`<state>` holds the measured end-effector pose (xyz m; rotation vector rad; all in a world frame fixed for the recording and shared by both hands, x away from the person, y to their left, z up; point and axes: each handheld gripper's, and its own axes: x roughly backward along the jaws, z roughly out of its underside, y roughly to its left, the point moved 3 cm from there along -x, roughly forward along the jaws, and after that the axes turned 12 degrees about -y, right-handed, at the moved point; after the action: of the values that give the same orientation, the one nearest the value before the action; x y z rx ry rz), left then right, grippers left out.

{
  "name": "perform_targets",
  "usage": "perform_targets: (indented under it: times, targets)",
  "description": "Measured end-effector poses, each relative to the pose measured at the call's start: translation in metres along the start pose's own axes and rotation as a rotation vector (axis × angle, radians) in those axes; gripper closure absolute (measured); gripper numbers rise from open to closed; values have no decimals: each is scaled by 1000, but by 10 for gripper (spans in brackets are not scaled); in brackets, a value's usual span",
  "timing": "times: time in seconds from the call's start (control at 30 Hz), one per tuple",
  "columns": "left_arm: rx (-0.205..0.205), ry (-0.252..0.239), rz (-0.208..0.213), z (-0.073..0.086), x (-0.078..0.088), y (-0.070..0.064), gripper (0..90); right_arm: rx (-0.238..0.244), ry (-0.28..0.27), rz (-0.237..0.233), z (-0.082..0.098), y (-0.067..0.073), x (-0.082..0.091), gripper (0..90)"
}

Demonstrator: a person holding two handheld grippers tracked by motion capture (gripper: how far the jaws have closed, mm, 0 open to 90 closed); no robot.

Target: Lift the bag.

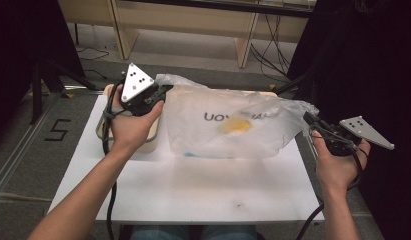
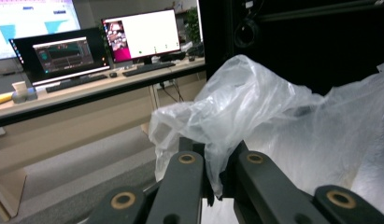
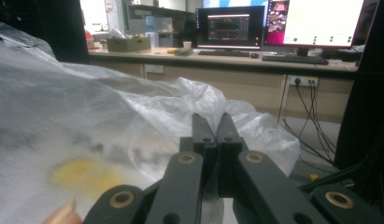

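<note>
High view: monitors [image 3: 231,25] beyond bag [image 1: 228,125], perhaps.

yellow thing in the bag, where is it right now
In the high view the yellow thing sits inside the clear plastic bag, right of the middle of the bag, just under its dark printed lettering, on the white board.

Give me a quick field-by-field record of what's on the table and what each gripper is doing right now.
Item in hand: translucent plastic bag with dark lettering
Inside the bag: something yellow, blurred
Left gripper: shut on the bag's left corner
Right gripper: shut on the bag's right corner
Bag state: stretched between the two grippers
Surface: white board
Under left hand: pale tray, partly hidden
</note>
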<state>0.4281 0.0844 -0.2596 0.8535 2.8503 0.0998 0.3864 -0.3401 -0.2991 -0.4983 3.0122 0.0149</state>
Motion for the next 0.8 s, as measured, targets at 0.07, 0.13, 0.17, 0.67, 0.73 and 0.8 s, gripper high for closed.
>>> perform_targets:
  times: [0.07, 0.13, 0.17, 0.67, 0.73, 0.8]
  targets:
    - [6, 17, -5, 6, -6, 2, 893, 0, 6, 7, 5, -1, -5, 900]
    - [10, 36, -11, 12, -11, 5, 893, -5, 15, 12, 10, -1, -10, 900]
    - [13, 48, -13, 16, -14, 6, 893, -4, 22, 15, 13, -1, -13, 900]
    - [52, 235, -50, 80, -49, 14, 892, -32, 154, 23, 65, 1, -41, 900]
    - [56, 258, -58, 88, -52, 16, 892, -40, 171, 19, 70, 1, -43, 900]
    - [57, 285, -64, 96, -54, 17, 892, -41, 185, 18, 74, 1, -45, 900]
